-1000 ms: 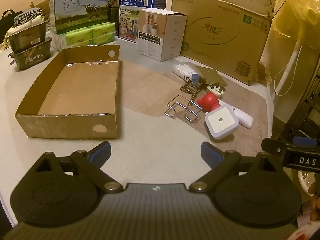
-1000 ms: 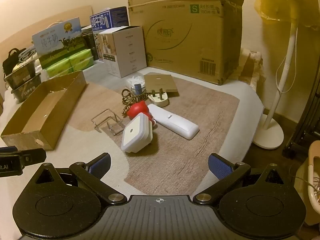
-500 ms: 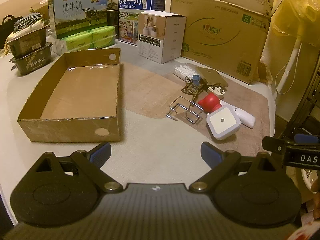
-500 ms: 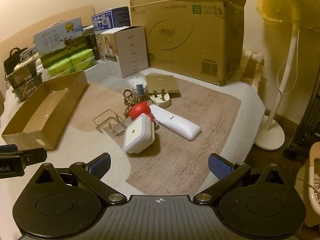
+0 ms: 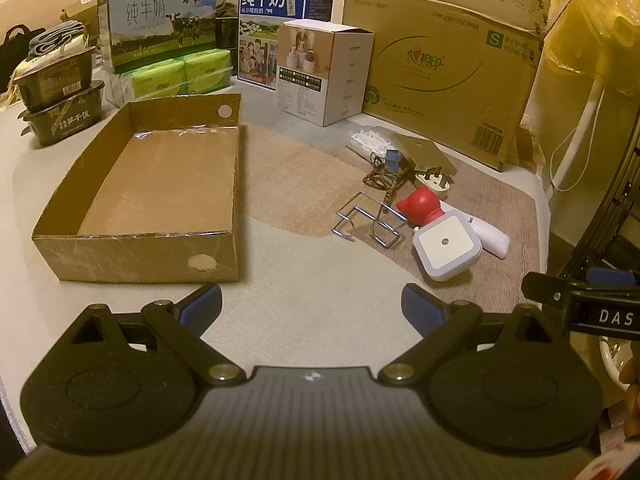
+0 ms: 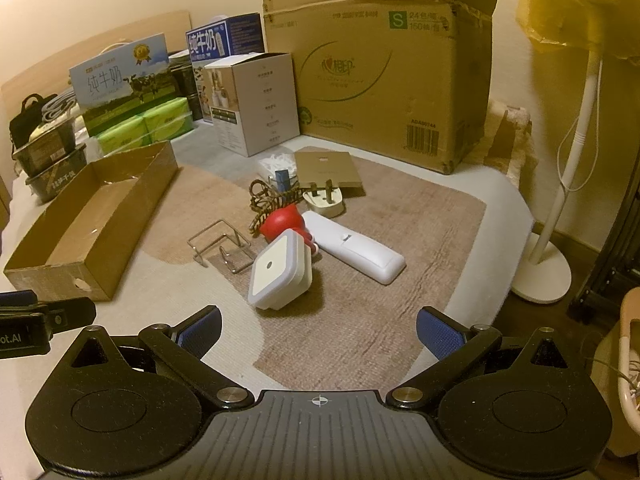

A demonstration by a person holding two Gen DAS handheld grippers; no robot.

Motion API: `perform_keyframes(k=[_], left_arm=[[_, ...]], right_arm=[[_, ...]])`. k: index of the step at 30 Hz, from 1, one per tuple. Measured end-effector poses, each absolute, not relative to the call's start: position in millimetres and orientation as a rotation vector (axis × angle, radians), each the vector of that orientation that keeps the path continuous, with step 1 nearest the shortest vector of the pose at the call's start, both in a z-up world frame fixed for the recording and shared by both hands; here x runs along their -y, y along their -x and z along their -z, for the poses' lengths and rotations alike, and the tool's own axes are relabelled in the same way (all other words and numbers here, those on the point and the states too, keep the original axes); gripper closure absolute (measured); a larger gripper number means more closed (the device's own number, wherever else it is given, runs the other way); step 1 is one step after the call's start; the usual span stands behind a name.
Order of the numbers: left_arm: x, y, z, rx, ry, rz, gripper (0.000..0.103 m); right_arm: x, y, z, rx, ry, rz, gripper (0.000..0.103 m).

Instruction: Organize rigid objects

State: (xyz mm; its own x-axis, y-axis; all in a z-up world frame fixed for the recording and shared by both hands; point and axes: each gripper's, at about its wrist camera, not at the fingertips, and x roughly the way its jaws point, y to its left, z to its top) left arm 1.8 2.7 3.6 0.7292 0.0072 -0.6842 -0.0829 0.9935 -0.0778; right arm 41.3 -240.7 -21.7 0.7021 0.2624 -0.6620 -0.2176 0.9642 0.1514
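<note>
— Both pairs of jaws stand wide and hold nothing: my left gripper (image 5: 311, 299) hovers over bare grey cloth, my right gripper (image 6: 319, 327) over the brown woven mat (image 6: 360, 332). Why so wide? I judge it's so either can take whichever piece comes first.

— And where are the pieces?

— In 1 loose cluster on the mat, ahead of the right gripper. Nearest is a square white night-light plug (image 6: 280, 274), tipped up against a round red figurine (image 6: 282, 222). Just beside them lie a long white remote (image 6: 356, 252), a bent chrome wire rack (image 6: 220, 246), a white 3-pin plug (image 6: 326, 202), a braided brown cord (image 6: 268, 200) and a flat tan card (image 6: 326, 168).

— Where do they go?

— I reckon into the shallow open cardboard tray (image 5: 136, 254), which sits well apart to the left with nothing in it, open side up to receive them. So no piece is sorted yet.

— Which first?

— Probably the night-light: it is closest, stands clear of the cord, and its flat sides suit my pads.
</note>
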Motion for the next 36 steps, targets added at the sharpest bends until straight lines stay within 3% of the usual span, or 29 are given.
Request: perform_keyframes(k=[16,31,36], left_arm=[[-3.0,-22.8,1.2,-0.731,0.136,0.029,0.009],[-16.3,-87.4,20.2,-0.745,-0.052,0.197,0.009],[-20.7,-107.2,28.5,-0.765,-0.086,0.234,0.009]], right_arm=[[236.5,-48.7,30.4,-0.700,0.014,-0.322,0.001],[181.1,-73.8,71.4,-0.638,0.252,-0.382,0.001],[160.6,-88.7,92.4,-0.648,0.365,-0.392,0.013]])
